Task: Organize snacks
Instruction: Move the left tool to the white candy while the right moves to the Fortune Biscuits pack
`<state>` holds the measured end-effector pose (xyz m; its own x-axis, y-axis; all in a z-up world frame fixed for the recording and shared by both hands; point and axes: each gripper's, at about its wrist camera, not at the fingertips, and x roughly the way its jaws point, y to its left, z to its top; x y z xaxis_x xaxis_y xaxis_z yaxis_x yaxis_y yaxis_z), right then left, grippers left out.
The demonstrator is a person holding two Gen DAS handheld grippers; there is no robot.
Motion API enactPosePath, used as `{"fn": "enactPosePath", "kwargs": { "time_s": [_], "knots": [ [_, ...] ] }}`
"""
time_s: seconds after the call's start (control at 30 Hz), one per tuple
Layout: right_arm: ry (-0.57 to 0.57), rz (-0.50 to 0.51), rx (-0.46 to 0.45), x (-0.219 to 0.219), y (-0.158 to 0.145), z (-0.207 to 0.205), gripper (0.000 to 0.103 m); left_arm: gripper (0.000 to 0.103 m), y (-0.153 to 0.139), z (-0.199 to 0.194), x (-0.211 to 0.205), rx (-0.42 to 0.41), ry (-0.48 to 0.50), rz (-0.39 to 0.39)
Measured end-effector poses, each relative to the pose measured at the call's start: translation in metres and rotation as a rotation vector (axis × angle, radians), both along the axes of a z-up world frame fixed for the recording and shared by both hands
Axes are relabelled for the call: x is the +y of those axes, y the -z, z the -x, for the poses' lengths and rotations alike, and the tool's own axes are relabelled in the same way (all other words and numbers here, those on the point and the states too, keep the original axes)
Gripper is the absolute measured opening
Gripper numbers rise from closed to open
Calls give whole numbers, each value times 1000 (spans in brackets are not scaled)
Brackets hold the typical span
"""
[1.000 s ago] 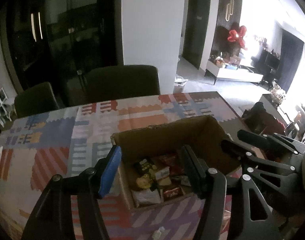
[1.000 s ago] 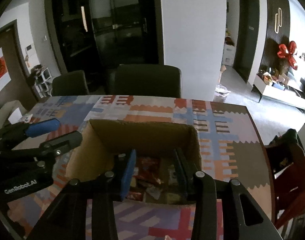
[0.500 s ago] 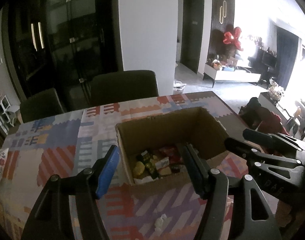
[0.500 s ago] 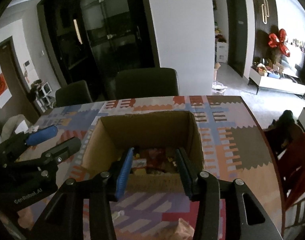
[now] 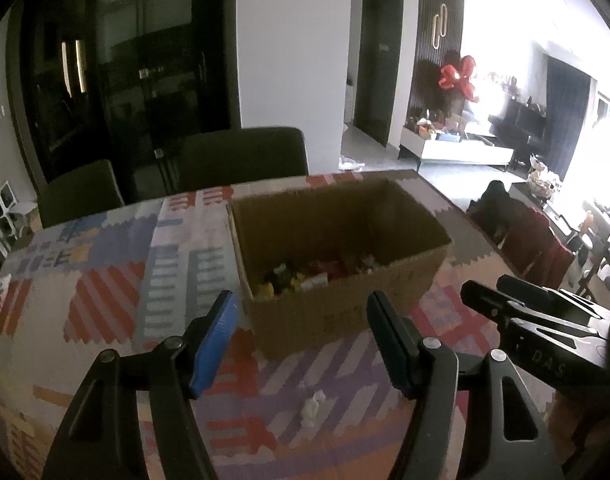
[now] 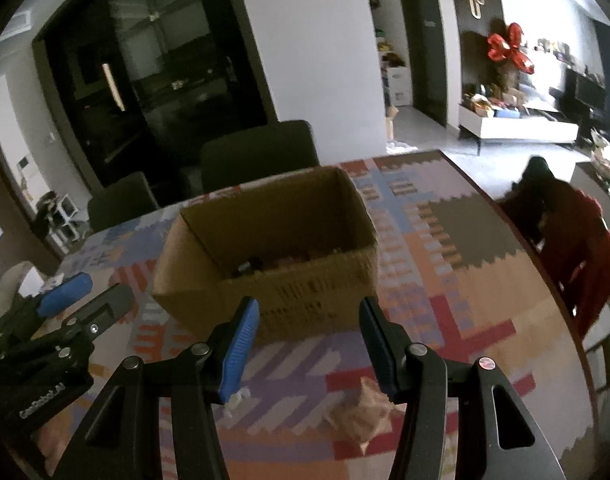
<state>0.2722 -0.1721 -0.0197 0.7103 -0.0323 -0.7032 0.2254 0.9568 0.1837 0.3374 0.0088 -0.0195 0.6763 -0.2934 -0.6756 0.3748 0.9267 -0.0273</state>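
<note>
Behind the counter (image 5: 105, 280) stand two dark chairs (image 5: 241, 156) and black glass doors. Your patchwork-covered counter carries an open cardboard box (image 5: 337, 240) with snacks (image 5: 301, 276) lying in its bottom. Your left tongs (image 5: 301, 344) hang open and empty over the cloth in front of the box. Your right tongs (image 6: 309, 344) are opening, nothing between them, also on the near side of the box. Near you on the cloth lie a small white wrapped piece (image 5: 313, 408) and an orange-pink packet (image 6: 361, 412), both outside the box.
</note>
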Motion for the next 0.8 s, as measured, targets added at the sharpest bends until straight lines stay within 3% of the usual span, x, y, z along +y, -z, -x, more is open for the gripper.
{"fn": "enactPosePath", "kwargs": {
  "time_s": [0.27, 0.53, 0.8],
  "knots": [
    [77, -4, 34, -1, 33, 18, 53, 66, 40, 13, 7, 29, -2, 23],
    [144, -55, 73, 2, 69, 34, 53, 66, 73, 30, 11, 6, -16, 1],
    [207, -80, 114, -4, 106, 38, 53, 63, 114, 30, 11, 76, -23, -24]
  ]
}}
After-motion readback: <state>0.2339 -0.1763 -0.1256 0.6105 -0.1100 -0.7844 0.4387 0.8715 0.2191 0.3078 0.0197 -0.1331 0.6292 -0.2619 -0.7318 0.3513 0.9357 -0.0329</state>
